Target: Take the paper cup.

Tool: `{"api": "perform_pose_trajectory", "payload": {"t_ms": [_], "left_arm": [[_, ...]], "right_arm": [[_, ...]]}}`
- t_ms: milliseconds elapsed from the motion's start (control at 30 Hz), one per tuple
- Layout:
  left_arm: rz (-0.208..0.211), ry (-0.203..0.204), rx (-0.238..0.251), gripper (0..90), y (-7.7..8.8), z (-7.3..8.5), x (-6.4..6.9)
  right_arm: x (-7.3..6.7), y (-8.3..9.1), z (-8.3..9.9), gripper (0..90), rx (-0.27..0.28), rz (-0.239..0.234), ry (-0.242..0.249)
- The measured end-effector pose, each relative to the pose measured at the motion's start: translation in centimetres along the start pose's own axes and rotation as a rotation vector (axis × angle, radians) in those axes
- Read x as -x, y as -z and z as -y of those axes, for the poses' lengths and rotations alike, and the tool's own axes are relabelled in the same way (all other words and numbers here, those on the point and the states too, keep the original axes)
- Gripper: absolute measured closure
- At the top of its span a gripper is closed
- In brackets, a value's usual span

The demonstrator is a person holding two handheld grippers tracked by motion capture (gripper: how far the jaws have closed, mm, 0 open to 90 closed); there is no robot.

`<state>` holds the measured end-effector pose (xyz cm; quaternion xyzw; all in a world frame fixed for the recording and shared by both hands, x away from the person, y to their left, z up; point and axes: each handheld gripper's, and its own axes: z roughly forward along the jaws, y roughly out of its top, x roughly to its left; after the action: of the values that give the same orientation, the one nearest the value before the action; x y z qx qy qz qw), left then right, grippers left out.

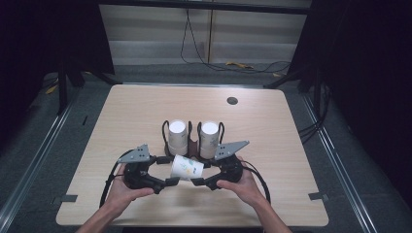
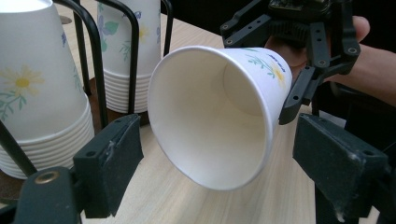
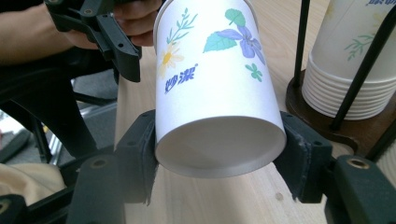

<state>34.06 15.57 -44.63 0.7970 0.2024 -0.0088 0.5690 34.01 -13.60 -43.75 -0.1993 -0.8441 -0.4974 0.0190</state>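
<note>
A white paper cup (image 1: pixel 187 167) printed with flowers lies level between my two grippers, just above the wooden table (image 1: pixel 272 126). My right gripper (image 1: pixel 201 172) is shut on its base end; in the right gripper view both pads press the cup (image 3: pixel 210 79) near its bottom rim, with the right gripper (image 3: pixel 219 158) under it. My left gripper (image 1: pixel 167 171) is open at the cup's mouth. In the left gripper view the open mouth of the cup (image 2: pixel 210 116) faces the camera, and the left gripper (image 2: pixel 219 163) has its jaws a little clear of the rim on each side.
Two upside-down stacks of matching cups (image 1: pixel 177 133) (image 1: pixel 210 136) stand in a dark wire holder (image 1: pixel 192 145) just behind the grippers. A round cable hole (image 1: pixel 232 100) sits at the table's back right. Cables lie on the floor beyond the table.
</note>
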Motion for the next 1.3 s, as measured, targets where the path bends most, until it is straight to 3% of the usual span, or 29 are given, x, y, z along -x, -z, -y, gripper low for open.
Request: {"api": "perform_pose_trajectory", "payload": {"t_ms": [267,533,667,900,1300], "left_arm": [[-0.001,0.006,0.029,15.6,0.2,-0.3,0.1],[0.023,0.002,0.067,15.6,-0.4,-1.6,0.3],[0.022,0.033,0.085,15.6,-0.6,-1.7,0.2],[0.021,0.026,0.090,16.0,-0.4,-1.0,0.1],[0.065,0.044,0.083,16.6,-0.9,-0.7,-0.1]], "right_arm": [[0.4,0.3,0.5,37.5,0.068,-0.030,-0.037],[0.3,0.7,0.7,37.6,0.109,-0.054,-0.048],[0.3,0.8,0.8,37.7,0.118,-0.054,-0.046],[-0.1,0.1,0.7,37.7,0.103,-0.059,-0.017],[-0.2,-0.1,0.5,37.8,0.122,-0.067,-0.002]]}}
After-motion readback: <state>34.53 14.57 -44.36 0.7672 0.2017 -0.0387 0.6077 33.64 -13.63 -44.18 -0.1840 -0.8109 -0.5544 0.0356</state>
